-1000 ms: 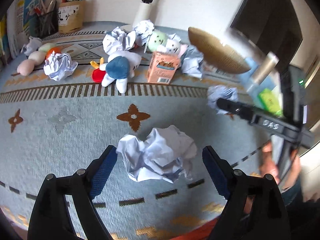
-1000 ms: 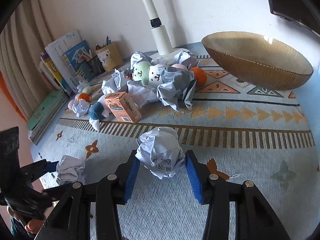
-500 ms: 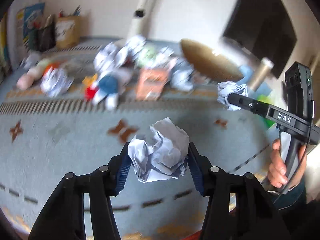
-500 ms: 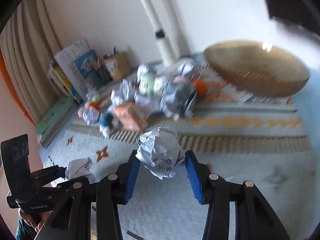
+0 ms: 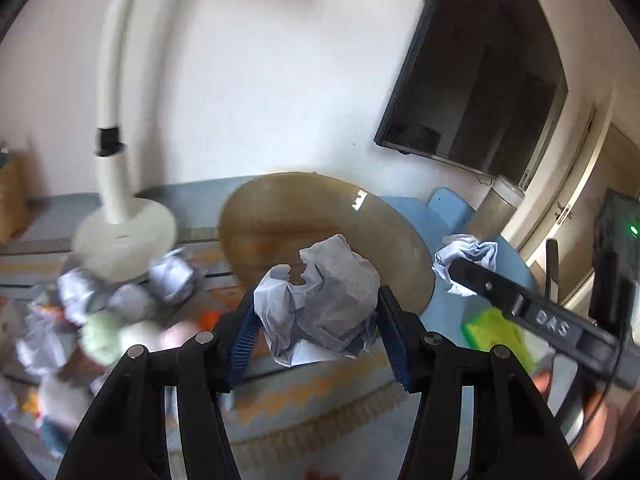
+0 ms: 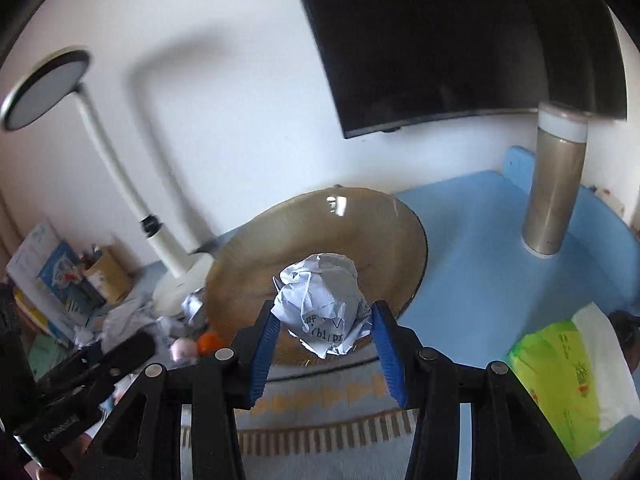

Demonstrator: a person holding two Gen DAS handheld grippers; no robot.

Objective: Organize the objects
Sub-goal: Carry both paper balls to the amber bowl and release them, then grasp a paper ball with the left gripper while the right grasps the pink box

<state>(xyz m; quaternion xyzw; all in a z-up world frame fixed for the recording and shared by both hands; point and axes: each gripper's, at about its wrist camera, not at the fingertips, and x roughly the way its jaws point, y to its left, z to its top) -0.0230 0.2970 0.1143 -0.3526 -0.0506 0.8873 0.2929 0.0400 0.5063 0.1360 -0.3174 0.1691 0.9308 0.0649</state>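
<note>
Left wrist: left tongs [image 5: 316, 332] gripped crumpled paper ball [image 5: 320, 312], jaws easing open, amber glass bowl [image 5: 280, 216] just beyond. Right wrist: right tongs [image 6: 324, 344] clenched second paper ball [image 6: 324, 308] before bowl. Best release over bowl centre, not rim.

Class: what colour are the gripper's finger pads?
Blue pads, clearest in the right wrist view.
</note>
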